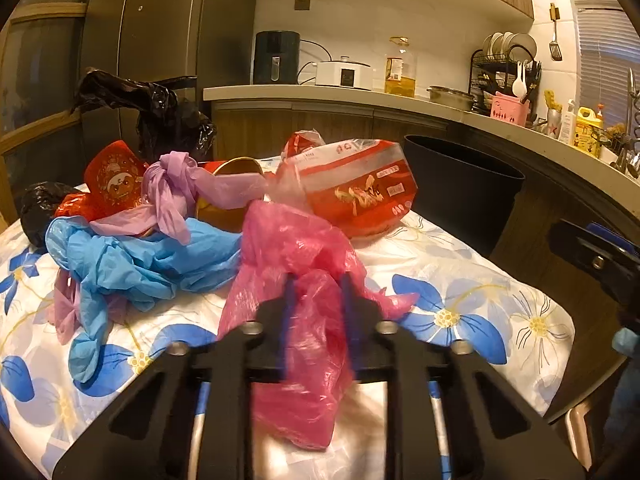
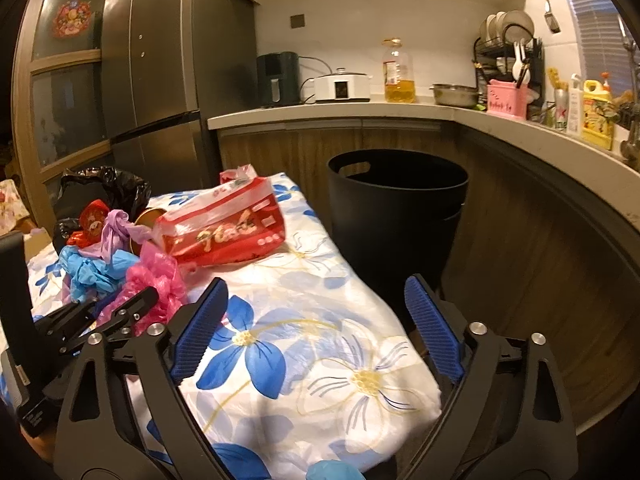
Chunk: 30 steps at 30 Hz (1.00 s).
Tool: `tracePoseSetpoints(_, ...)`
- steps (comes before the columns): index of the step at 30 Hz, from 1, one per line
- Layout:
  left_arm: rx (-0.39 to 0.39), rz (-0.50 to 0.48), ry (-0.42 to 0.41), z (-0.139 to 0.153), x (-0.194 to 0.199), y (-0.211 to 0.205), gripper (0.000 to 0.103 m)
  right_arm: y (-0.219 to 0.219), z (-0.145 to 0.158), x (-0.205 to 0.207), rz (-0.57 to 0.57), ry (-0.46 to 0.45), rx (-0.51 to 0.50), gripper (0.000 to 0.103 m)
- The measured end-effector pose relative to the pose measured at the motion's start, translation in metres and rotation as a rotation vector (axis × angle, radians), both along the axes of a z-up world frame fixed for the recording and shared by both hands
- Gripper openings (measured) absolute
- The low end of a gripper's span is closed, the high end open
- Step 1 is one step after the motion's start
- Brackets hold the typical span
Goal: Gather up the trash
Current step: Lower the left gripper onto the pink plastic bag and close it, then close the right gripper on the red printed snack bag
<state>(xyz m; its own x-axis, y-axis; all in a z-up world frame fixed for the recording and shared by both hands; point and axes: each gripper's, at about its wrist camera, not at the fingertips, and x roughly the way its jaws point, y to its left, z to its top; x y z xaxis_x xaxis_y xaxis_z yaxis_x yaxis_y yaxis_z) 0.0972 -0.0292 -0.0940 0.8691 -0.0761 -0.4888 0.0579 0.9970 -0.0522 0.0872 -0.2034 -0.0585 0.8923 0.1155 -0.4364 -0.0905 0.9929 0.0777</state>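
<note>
Barely begun: your left gripper clamps pink bag; right gripper gapes wide, empty. Gloves, red wrapper still heaped; bin looks empty.

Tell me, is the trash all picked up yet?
Not yet, it's just starting. The black bin beside the table looks empty, as far as its inside shows. In hand: the left gripper has its jaws closed on the pink plastic bag. The right gripper is open and holds nothing. Left on the flowered tablecloth: blue gloves, purple gloves, the red wrapper and black bags.
</note>
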Motion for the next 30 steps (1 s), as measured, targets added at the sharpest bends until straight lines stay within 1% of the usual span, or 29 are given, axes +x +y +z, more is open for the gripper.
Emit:
tracePoseSetpoints(3,-0.025,0.002,-0.014,0.002,-0.011,0.004,0.009,0.005,-0.003,0.008,0.032,0.007,0.007,0.084)
tracePoseSetpoints(8,-0.069,0.016,-0.072,0.017,-0.04,0.018,0.009,0.01,-0.006,0.028,0.051,0.024,0.023,0.082)
tracePoseSetpoints(11,-0.07,0.065,-0.125,0.031,-0.058,0.03,0.009,0.02,-0.006,0.037,0.085,0.023,0.031,0.081)
tracePoseSetpoints(14,-0.076,0.126,-0.147,0.039,-0.066,0.044,0.009,0.043,-0.009,0.043,0.151,0.014,0.014,0.077)
tracePoseSetpoints(17,-0.088,0.171,-0.149,0.041,-0.069,0.057,0.009,0.07,-0.013,0.053,0.207,0.005,-0.012,0.073)
tracePoseSetpoints(20,-0.089,0.189,-0.145,0.041,-0.068,0.064,0.009,0.094,-0.015,0.066,0.241,-0.009,-0.041,0.066)
tracePoseSetpoints(22,-0.096,0.197,-0.141,0.04,-0.068,0.069,0.009,0.109,-0.015,0.073,0.264,-0.015,-0.059,0.064)
tracePoseSetpoints(28,-0.133,0.219,-0.138,0.038,-0.067,0.088,0.009,0.143,-0.022,0.089,0.302,-0.004,-0.135,0.059)
tracePoseSetpoints(30,-0.14,0.222,-0.139,0.038,-0.067,0.092,0.009,0.151,-0.024,0.094,0.308,0.009,-0.158,0.055)
